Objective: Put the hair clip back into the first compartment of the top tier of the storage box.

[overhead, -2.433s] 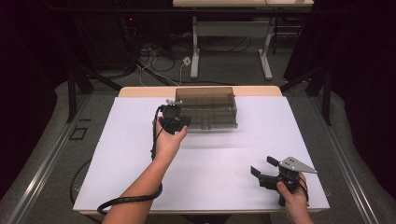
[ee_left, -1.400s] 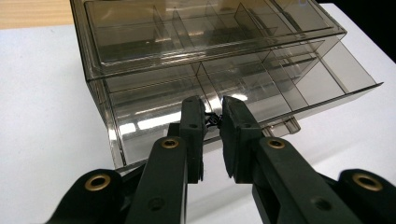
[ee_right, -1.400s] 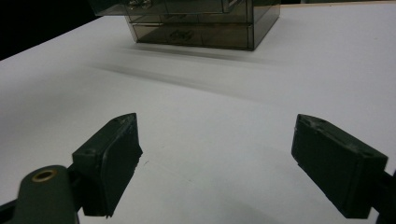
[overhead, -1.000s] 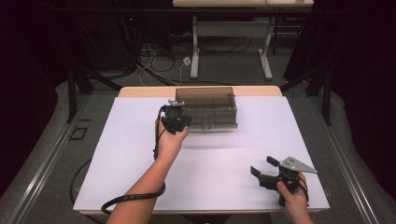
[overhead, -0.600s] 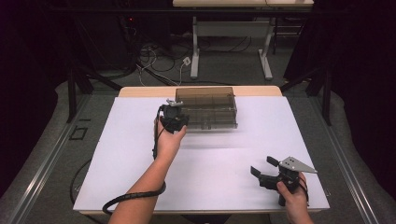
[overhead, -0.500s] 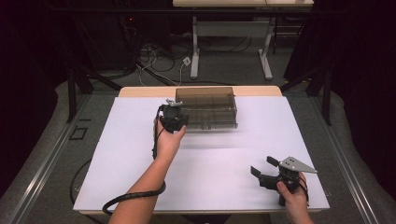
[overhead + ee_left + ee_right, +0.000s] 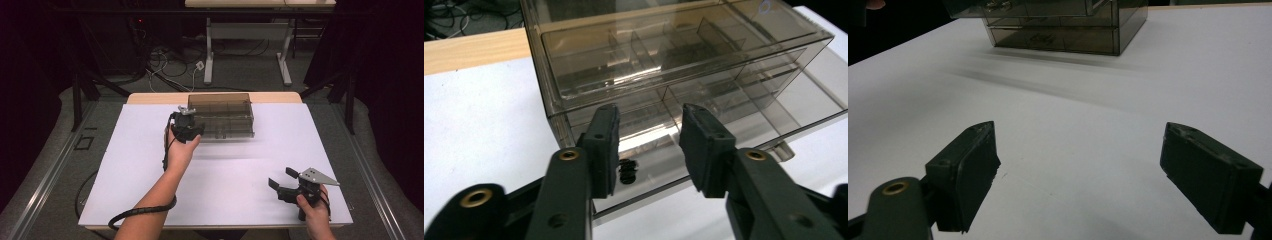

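Observation:
A smoky see-through drawer box (image 7: 222, 117) stands at the far middle of the white table (image 7: 125, 170). My left gripper (image 7: 186, 114) is at the box's front left corner, a little above it. Its jaws (image 7: 649, 112) have just been opening and stand apart with nothing pressed between the pads. Below them the bottom drawer (image 7: 734, 150) is pulled out a little, and a small black item (image 7: 627, 170) lies in its left compartment. My right gripper (image 7: 281, 177) rests near the table's front right, jaws (image 7: 1078, 132) wide open over bare tabletop. The box (image 7: 1063, 22) shows far ahead of it.
The wooden table edge (image 7: 150, 97) runs behind the box. A coiled cable (image 7: 145, 212) trails from the left forearm over the front edge. Beyond the table are a desk frame (image 7: 247, 35) and floor cables (image 7: 170, 60).
Both hands and the box keep their places in the high view. At that size no change in the jaws can be made out.

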`<act>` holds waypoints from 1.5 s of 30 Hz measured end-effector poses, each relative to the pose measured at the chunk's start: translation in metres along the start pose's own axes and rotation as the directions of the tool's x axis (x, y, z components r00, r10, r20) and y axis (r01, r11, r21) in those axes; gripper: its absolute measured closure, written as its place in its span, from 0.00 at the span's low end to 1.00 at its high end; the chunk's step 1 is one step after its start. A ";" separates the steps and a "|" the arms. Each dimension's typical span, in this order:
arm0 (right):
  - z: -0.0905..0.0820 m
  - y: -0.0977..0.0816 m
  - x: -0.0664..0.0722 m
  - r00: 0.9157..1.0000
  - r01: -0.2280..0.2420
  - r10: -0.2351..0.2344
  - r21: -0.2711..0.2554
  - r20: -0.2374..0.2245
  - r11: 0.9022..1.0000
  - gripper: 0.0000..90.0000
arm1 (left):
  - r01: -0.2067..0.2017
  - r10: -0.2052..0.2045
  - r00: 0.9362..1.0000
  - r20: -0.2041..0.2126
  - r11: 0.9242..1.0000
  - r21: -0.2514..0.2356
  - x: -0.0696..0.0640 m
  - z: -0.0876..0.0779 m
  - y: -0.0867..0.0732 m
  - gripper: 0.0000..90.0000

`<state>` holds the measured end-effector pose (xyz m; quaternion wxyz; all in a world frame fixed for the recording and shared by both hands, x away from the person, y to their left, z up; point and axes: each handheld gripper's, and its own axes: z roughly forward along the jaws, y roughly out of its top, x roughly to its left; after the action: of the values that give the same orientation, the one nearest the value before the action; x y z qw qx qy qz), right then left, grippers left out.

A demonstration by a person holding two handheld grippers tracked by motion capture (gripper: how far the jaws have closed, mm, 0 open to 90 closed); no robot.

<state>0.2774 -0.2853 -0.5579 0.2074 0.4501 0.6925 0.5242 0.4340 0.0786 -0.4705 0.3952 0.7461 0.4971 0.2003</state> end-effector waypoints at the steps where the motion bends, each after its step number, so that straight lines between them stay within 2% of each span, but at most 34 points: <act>1: 0.000 0.000 0.000 1.000 -0.001 0.001 -0.001 0.000 1.000 0.17 | -0.005 0.005 1.000 0.002 1.000 -0.002 0.000 0.000 0.000 0.61; 8: 0.000 0.000 0.000 1.000 -0.002 0.002 -0.002 0.000 1.000 0.17 | -0.014 0.014 1.000 0.002 0.999 -0.034 -0.005 -0.002 0.003 0.52; 16: 0.000 0.000 0.000 1.000 0.005 -0.005 -0.007 -0.001 1.000 0.17 | -0.045 0.045 0.999 -0.001 0.998 -0.047 -0.008 -0.006 0.006 0.48; 25: 0.001 0.000 0.000 1.000 -0.001 0.001 -0.004 -0.004 1.000 0.17 | -0.042 0.043 0.999 0.013 0.996 -0.080 -0.010 -0.007 0.006 0.43; 32: 0.002 0.000 0.000 1.000 0.002 -0.002 -0.006 -0.006 1.000 0.16 | -0.055 0.058 0.998 0.032 0.994 -0.098 -0.012 -0.009 0.007 0.42; 34: 0.002 0.000 0.000 1.000 0.002 -0.002 -0.006 -0.006 1.000 0.16 | -0.057 0.059 0.998 0.026 0.993 -0.101 -0.013 -0.010 0.007 0.42; 37: 0.002 0.000 0.000 1.000 0.002 -0.002 -0.007 -0.005 1.000 0.17 | -0.044 0.048 0.998 0.037 0.993 -0.109 -0.013 -0.010 0.007 0.41; 42: 0.002 0.000 0.000 1.000 0.001 -0.001 0.001 -0.007 1.000 0.17 | -0.025 0.030 0.998 0.060 0.995 -0.095 -0.013 -0.012 0.007 0.41; 45: 0.002 0.000 0.000 1.000 0.001 -0.001 0.002 -0.006 1.000 0.17 | -0.011 0.017 0.997 0.070 0.996 -0.091 -0.014 -0.012 0.007 0.37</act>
<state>0.2791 -0.2839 -0.5582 0.2052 0.4483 0.6940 0.5246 0.4237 0.0695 -0.4563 0.4446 0.7374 0.4681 0.1989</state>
